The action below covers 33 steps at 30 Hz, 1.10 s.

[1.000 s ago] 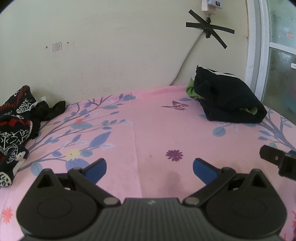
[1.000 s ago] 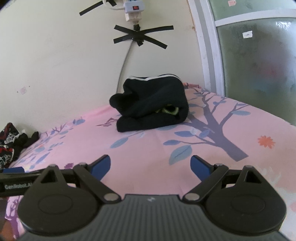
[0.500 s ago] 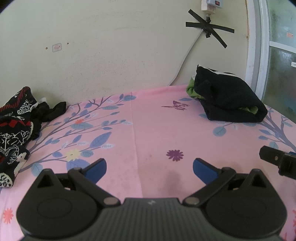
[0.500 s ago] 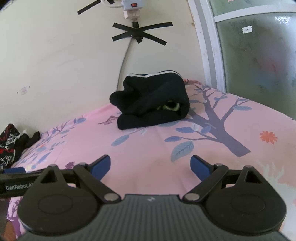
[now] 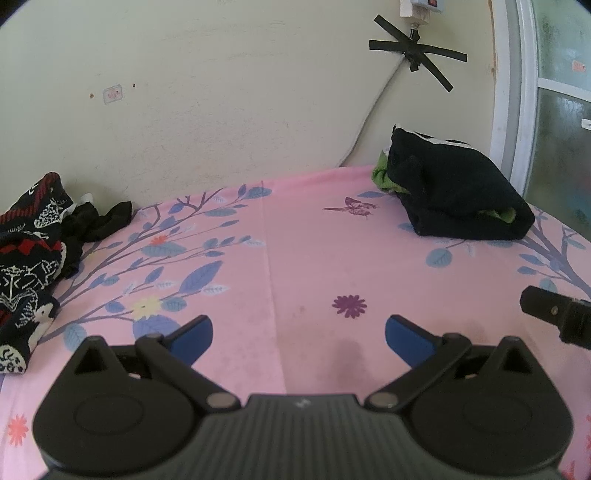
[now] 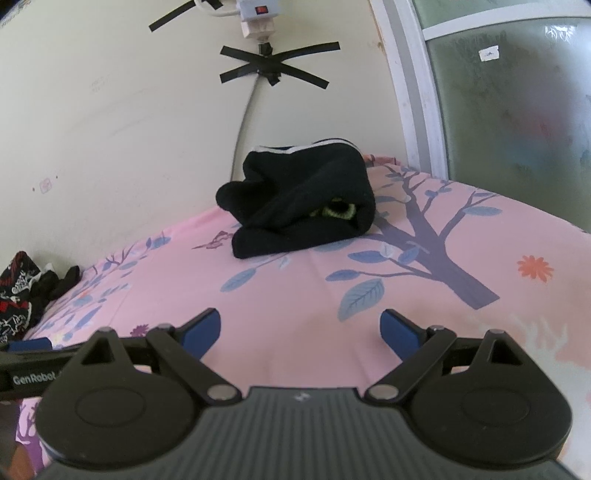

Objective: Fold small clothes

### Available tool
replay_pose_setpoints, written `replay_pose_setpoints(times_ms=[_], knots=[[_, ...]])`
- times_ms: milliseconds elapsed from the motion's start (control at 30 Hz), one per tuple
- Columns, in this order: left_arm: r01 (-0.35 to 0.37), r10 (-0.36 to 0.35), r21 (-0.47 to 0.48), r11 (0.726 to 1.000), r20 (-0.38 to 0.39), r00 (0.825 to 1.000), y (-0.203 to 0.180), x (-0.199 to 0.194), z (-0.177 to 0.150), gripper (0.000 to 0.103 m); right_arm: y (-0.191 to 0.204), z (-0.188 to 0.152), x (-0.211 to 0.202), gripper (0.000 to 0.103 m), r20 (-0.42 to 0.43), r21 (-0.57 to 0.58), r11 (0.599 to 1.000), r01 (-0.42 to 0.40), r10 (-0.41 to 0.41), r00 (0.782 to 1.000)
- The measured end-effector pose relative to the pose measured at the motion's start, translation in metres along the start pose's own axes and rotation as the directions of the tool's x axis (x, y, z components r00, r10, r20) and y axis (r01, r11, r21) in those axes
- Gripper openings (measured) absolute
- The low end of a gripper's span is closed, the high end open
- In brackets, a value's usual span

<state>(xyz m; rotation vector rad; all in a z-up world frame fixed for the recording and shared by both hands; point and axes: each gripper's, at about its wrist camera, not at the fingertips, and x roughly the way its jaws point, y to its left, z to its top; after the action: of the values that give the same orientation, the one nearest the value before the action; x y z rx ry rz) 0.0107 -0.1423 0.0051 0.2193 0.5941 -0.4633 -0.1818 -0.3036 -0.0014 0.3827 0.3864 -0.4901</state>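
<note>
A folded black garment point(image 5: 458, 192) with green cloth showing inside lies at the far right of the pink floral sheet point(image 5: 295, 258); it also shows in the right wrist view point(image 6: 303, 206), ahead of the gripper. A heap of unfolded patterned black, red and white clothes point(image 5: 29, 251) lies at the far left, also in the right wrist view point(image 6: 22, 291). My left gripper point(image 5: 298, 339) is open and empty above the sheet. My right gripper point(image 6: 300, 330) is open and empty; part of it shows in the left wrist view point(image 5: 554, 314).
A cream wall point(image 5: 221, 92) runs behind the bed, with a taped cable and power strip point(image 6: 258, 18). A white-framed frosted window point(image 6: 498, 92) stands at the right. The sheet point(image 6: 369, 295) lies flat between the two clothes piles.
Both views have shifted slightly; the left gripper has drifted a little to the left. Both grippers stay open and the clothes have not moved.
</note>
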Motion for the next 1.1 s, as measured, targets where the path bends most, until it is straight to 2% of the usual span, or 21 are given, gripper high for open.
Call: replay_pose_setpoints(times_ms=[1100], knots=[[-0.001,0.001,0.032,0.999,-0.003,1.000,-0.0051,0.0002,-0.0009,0.103,0.0025,-0.0007,0.0001,0.087,-0.007,-0.006,1.000,0.002,-0.002,1.000]])
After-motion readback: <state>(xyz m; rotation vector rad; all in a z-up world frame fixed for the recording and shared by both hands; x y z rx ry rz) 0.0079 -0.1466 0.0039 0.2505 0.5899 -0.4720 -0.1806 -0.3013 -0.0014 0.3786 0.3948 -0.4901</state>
